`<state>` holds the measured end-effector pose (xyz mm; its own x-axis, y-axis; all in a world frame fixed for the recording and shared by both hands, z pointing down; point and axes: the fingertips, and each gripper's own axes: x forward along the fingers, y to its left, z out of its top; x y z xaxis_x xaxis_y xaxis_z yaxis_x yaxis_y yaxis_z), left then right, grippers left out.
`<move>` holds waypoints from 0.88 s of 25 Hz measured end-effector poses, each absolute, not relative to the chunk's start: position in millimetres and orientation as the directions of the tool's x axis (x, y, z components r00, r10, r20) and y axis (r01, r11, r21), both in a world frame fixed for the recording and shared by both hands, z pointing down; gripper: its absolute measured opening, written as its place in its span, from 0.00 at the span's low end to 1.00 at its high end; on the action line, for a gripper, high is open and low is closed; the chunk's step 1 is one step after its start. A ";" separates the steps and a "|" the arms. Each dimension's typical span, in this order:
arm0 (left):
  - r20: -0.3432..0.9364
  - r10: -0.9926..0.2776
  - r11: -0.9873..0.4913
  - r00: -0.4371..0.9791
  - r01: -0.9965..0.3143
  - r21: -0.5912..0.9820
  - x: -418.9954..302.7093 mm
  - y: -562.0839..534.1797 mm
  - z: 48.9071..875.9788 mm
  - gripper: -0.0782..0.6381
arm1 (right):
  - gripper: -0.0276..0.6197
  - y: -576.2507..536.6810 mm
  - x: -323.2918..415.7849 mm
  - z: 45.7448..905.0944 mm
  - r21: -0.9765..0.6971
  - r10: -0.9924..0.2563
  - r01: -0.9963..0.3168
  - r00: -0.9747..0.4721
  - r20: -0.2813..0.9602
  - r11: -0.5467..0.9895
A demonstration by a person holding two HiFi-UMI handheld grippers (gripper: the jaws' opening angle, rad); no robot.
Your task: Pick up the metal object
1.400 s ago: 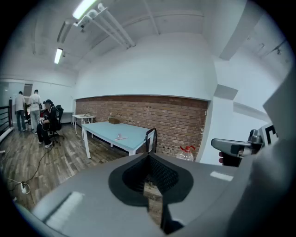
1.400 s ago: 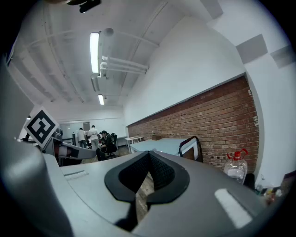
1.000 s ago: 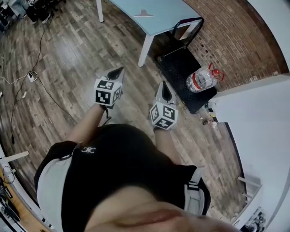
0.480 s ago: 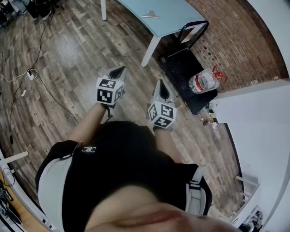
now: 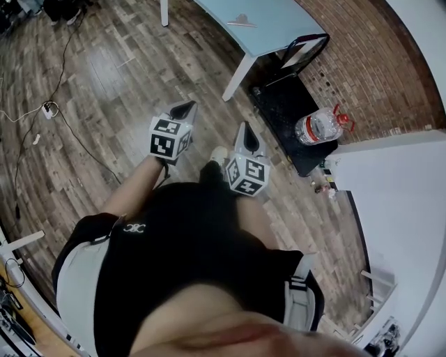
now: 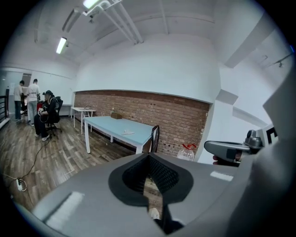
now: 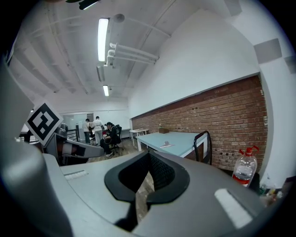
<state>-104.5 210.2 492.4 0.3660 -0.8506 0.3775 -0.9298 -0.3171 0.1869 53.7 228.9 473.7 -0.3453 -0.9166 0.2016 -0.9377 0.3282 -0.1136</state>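
Head view: grey left gripper and right gripper clenched empty, well apart from a flat, seemingly metal object on the light-blue table.

Two hand-held grippers, one table, one bottle, one metal object.

The table has a pale blue top and white legs; the metal object on it is light grey. Around the table the floor is streaky brown wood planks. Beside the table the wall is red-brown brick, the cart is black, and the bottle is clear with a red cap. Further from the table, the left gripper and right gripper are grey, and their cubes carry black-and-white square markers.
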 end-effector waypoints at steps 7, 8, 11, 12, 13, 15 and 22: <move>0.383 -0.855 -0.306 0.349 -0.937 0.171 -116.4 169.7 498.5 0.11 | 0.06 179.0 43.0 477.9 -0.120 -0.915 -0.933 -0.358 0.187 0.340; 0.385 -0.856 -0.303 0.346 -0.938 0.168 -116.9 162.0 499.0 0.11 | 0.06 169.3 42.1 478.7 -0.124 -0.914 -0.931 -0.361 0.186 0.343; 0.402 -0.853 -0.292 0.332 -0.943 0.160 -115.6 135.9 500.8 0.11 | 0.06 137.4 42.9 480.8 -0.141 -0.909 -0.926 -0.372 0.188 0.350; 0.409 -0.851 -0.289 0.329 -0.944 0.159 -114.9 126.5 501.5 0.11 | 0.06 126.5 43.3 481.2 -0.146 -0.907 -0.924 -0.376 0.189 0.352; 0.415 -0.850 -0.286 0.326 -0.945 0.157 -114.1 116.7 502.3 0.11 | 0.06 115.3 43.6 481.6 -0.151 -0.905 -0.922 -0.380 0.190 0.356; 0.427 -0.847 -0.279 0.316 -0.949 0.149 -112.4 95.5 504.8 0.11 | 0.06 91.4 45.3 483.3 -0.158 -0.901 -0.918 -0.389 0.191 0.363; 0.461 -0.840 -0.250 0.287 -0.958 0.141 -93.4 10.1 506.3 0.11 | 0.06 2.8 68.5 486.0 -0.173 -0.886 -0.908 -0.413 0.211 0.382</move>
<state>-93.4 10.1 506.3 0.2868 -0.8400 0.4606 -0.9580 -0.2496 0.1413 68.5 2.8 486.0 -0.4133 -0.8857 0.2115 -0.9077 0.3821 -0.1734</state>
